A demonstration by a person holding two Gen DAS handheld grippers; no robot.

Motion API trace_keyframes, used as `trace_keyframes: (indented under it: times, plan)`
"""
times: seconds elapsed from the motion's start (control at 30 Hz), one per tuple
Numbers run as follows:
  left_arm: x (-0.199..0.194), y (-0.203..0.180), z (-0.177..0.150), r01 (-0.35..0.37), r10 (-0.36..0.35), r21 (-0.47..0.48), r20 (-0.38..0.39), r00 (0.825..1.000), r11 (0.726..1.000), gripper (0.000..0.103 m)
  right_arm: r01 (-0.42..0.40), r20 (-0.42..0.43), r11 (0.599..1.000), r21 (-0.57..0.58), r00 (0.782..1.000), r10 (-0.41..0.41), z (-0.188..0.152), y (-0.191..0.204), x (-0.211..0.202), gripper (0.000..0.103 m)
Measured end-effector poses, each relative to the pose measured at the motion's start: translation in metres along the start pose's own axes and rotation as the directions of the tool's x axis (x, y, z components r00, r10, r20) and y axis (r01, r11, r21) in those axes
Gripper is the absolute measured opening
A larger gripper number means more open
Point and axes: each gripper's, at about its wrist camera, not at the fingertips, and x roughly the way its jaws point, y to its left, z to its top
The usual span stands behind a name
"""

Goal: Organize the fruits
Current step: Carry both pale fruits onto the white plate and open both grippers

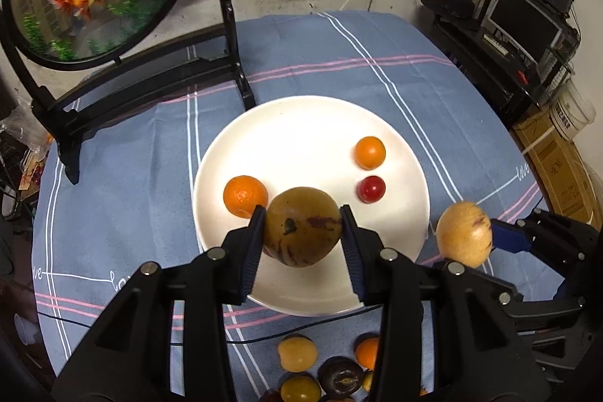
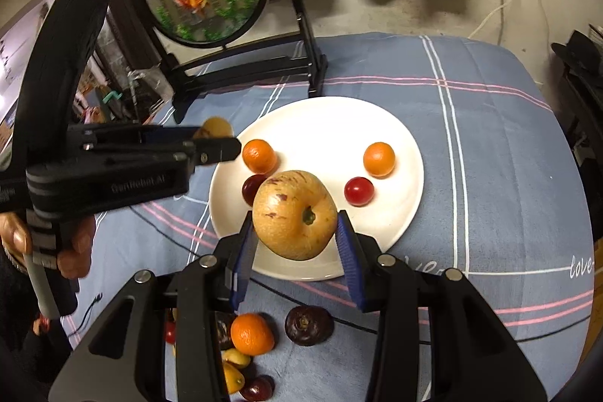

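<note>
Fruit in both grippers, plate below. Left gripper [image 1: 303, 226] is clenched on a brownish-yellow fruit [image 1: 301, 226] with dark streaks, held above the near half of the white plate [image 1: 301, 115]. Right gripper [image 2: 297, 232] grasps a paler yellow fruit [image 2: 294, 213], stem end towards the camera, over the plate's near edge.

On the plate: two small oranges [image 1: 370, 152] well apart, a red cherry tomato [image 1: 371, 189], and — right wrist view only — a dark red fruit [image 2: 251, 189] beside the left-hand orange. Loose pile [image 2: 250, 334] of fruit on the blue cloth [image 1: 339, 63], nearer than the plate.

Risks, as judged: both carried fruits are round and smooth, pinched at the sides — letting go from height could send them rolling into the small fruit or off the rim. Grippers close together; simultaneous lowering could knock them.
</note>
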Motion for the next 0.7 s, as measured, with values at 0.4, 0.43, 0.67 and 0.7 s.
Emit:
trace_keyframes:
  times: [0.4,0.43,0.67,0.7]
  plan:
    - [0.021,-0.006,-0.007,0.036,-0.031,0.087,-0.056,0.998,0.996,0.04,0.11,-0.014,0.993,0.046,0.994,-0.109,-0.019,0.031,-0.006,0.042]
    - [0.022,-0.007,-0.006,0.039,-0.034,0.088,-0.058,0.998,0.995,0.04,0.111,-0.013,0.993,0.048,0.994,-0.111,-0.019,0.033,-0.006,0.042]
    - [0.018,0.002,-0.003,0.061,-0.058,0.071,-0.043,0.997,0.996,0.04,0.092,-0.026,0.992,0.082,0.996,-0.09,-0.019,0.032,0.006,0.042]
    - [0.019,0.006,-0.001,0.05,-0.047,0.065,-0.038,0.998,0.997,0.04,0.084,-0.032,0.992,0.089,0.996,-0.081,-0.019,0.031,0.008,0.042]
